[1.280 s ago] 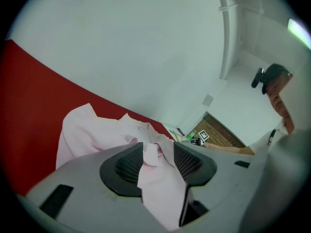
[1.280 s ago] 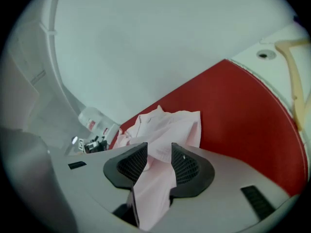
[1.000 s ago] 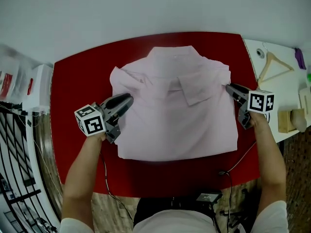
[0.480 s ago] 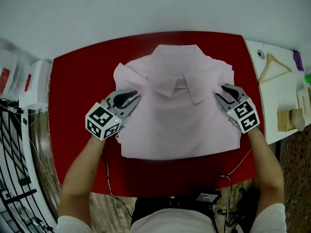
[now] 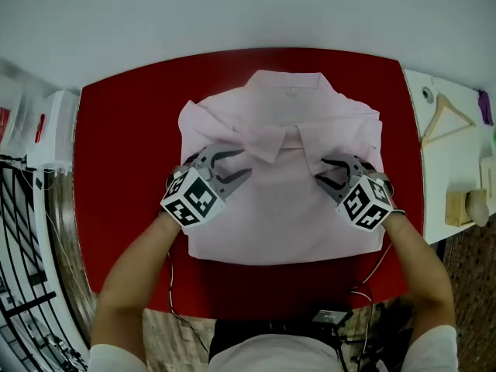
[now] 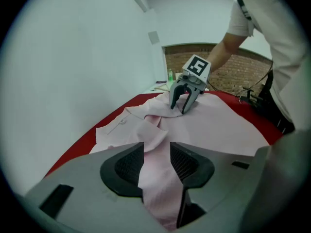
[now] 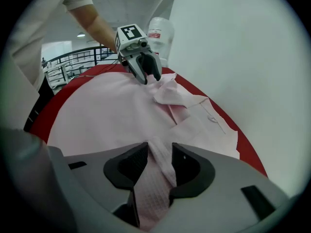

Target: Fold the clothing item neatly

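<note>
Pink polo shirt [image 5: 279,215], lying folded on the red table [image 5: 124,153], is now reached beside its collar [image 5: 288,134] by left gripper [image 5: 245,163] and right gripper [image 5: 318,170], brought in from its side edges, jaws just parted around unclamped fabric, so only tidying seems left.

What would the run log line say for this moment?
shirt: folded, collar up, on red table | left claw: jaws just opening, shirt between | right claw: jaws just opening, shirt between

A red table [image 5: 124,169] carries one pink shirt [image 5: 287,215], lying flat at its middle, collar toward the far edge.
</note>
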{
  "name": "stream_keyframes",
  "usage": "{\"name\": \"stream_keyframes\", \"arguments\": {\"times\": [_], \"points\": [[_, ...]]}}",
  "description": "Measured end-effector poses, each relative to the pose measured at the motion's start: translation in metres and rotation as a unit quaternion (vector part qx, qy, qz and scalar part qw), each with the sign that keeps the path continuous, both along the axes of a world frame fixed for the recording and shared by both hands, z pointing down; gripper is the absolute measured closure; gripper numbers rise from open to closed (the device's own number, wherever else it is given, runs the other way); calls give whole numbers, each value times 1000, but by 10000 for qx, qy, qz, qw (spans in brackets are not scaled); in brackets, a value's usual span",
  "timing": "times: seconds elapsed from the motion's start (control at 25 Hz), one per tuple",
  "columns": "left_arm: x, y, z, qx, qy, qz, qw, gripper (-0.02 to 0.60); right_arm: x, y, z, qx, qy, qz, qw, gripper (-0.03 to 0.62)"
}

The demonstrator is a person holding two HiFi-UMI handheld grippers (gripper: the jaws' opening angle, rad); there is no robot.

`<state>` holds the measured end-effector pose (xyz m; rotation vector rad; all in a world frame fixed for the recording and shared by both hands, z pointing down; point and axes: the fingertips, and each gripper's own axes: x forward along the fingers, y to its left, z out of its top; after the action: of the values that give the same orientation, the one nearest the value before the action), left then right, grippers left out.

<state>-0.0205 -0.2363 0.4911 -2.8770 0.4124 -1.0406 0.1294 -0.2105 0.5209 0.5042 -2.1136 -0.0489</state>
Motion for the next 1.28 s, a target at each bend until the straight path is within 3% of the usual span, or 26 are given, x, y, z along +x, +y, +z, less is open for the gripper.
{"name": "stream_keyframes", "arguments": {"times": [0.12,0.2,0.32,0.4,0.48,0.6,0.64,0.68,0.72,0.8,0.92,1.04,1.12,1.2,1.28], "points": [[6,-10,6,72,-193,-25,9998,433,-3,-7,2,-63,106,-47,9999,458],[8,-18,7,107,-298,-114,9994,435,-4,-13,-4,-38,66,-45,10000,550],[8,-34,2,139,-341,-292,9989,538,-5,-26,-15,118,65,-25,9999,565],[10,-43,-3,164,-320,-359,9987,558,-4,-40,-23,284,77,47,9996,566],[15,-48,-8,170,-275,-295,9990,560,-2,-56,-31,431,67,139,9990,568],[24,-42,-13,25,-165,150,9997,558,0,-81,-42,598,43,250,9979,568],[26,-38,-14,-34,-179,360,9992,542,1,-89,-44,656,58,271,9975,568],[27,-33,-12,-59,-262,586,9979,482,3,-97,-46,714,77,298,9970,568],[26,-28,-9,-32,-423,823,9957,415,5,-105,-48,764,90,335,9965,568],[21,-21,1,188,-888,1284,9876,350,10,-120,-49,847,124,427,9954,568],[16,-19,16,706,-1509,1729,9707,336,17,-142,-46,914,224,592,9938,568],[18,-28,21,1122,-1783,1811,9606,342,25,-161,-40,857,228,820,9927,568],[23,-34,19,1165,-1710,1709,9633,423,31,-171,-36,807,171,1043,9911,568],[27,-44,14,1018,-1494,1443,9729,541,39,-182,-34,779,90,1349,9878,568],[31,-56,9,746,-1229,1087,9836,552,48,-191,-31,768,27,1628,9837,567]]}}
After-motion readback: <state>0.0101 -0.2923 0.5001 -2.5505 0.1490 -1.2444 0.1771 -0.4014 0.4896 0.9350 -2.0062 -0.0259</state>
